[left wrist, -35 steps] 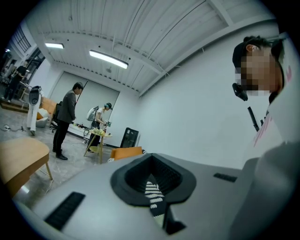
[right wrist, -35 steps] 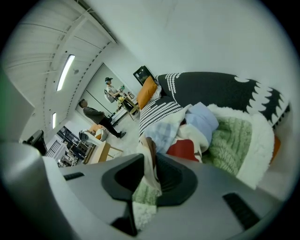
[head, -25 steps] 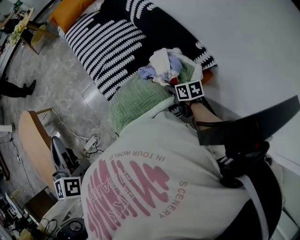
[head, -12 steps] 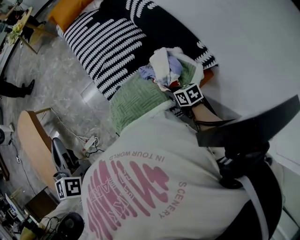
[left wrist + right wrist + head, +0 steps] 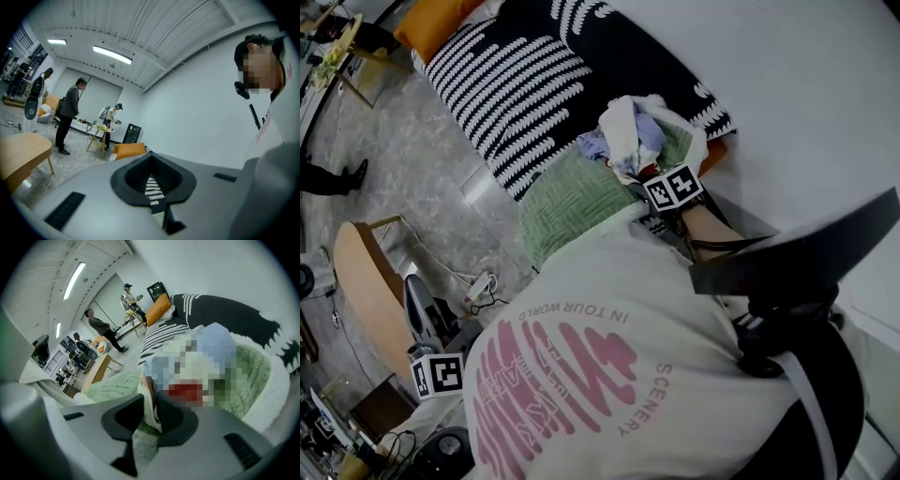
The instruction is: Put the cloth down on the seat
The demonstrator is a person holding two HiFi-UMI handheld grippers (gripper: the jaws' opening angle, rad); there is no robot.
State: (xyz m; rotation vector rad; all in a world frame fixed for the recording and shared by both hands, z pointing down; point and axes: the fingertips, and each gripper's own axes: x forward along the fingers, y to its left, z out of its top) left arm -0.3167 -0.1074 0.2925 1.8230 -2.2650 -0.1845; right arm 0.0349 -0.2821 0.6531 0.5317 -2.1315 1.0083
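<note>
A green knitted seat [image 5: 567, 202] stands just in front of me, with a heap of white, blue and red clothes [image 5: 628, 131] on its far side. My right gripper [image 5: 661, 183] reaches to the near edge of that heap. In the right gripper view its jaws [image 5: 147, 425] are shut on a pale cloth edge [image 5: 150, 404], over the seat's green weave [image 5: 255, 371]. Down at my left side hangs my left gripper [image 5: 436, 375], away from the seat. Its jaws [image 5: 152, 192] stand a narrow gap apart with nothing between them.
Behind the seat a sofa under a black-and-white striped blanket [image 5: 516, 84] runs along a white wall, with an orange cushion [image 5: 441, 23] at its far end. A round wooden table [image 5: 361, 281] stands at left. Several people [image 5: 70, 112] stand across the room.
My right gripper has crept a little up and left toward the heap of clothes, still holding the cloth. The left gripper has stayed by my side.
</note>
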